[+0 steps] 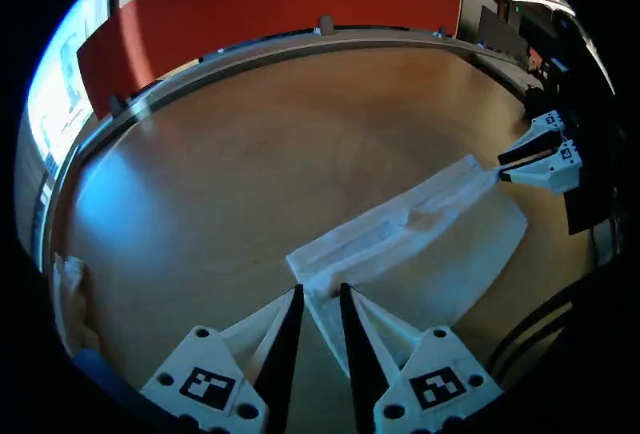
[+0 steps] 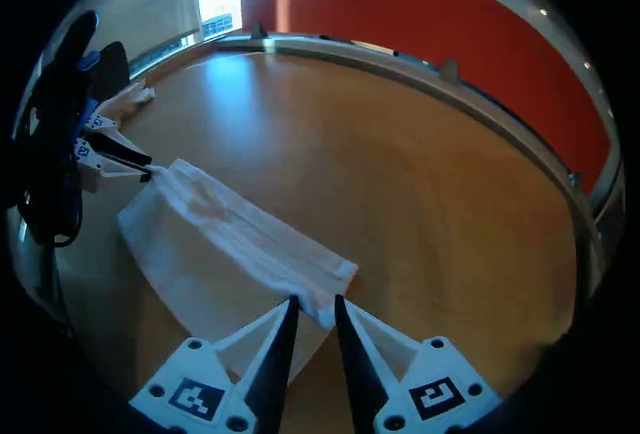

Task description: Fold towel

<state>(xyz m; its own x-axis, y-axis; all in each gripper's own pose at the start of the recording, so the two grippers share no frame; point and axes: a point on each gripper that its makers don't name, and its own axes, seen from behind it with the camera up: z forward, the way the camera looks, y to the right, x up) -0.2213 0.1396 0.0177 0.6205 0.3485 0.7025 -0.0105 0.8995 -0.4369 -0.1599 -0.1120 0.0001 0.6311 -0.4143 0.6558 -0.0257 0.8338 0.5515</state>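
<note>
Your left gripper (image 1: 320, 294) and right gripper (image 2: 314, 306), nearly closed, each pinch a corner of the white towel (image 1: 424, 234) at six o'clock, over the wooden table (image 1: 240, 162). Likely mid-fold: next, carry both corners across together.

Left gripper (image 1: 322, 294): fingers stood nearly together, near corner of towel (image 1: 424, 242) pinched between tips.
Towel: white, doubled over, ran stretched toward far right.
Right gripper (image 1: 502, 172): held towel's far corner, fingers closed on it.
Wooden table (image 1: 240, 154): lay beneath.
Red panel (image 1: 264, 2): stood behind table's far edge.
Crumpled pale cloth (image 1: 68, 290): lay at table's left edge.
</note>
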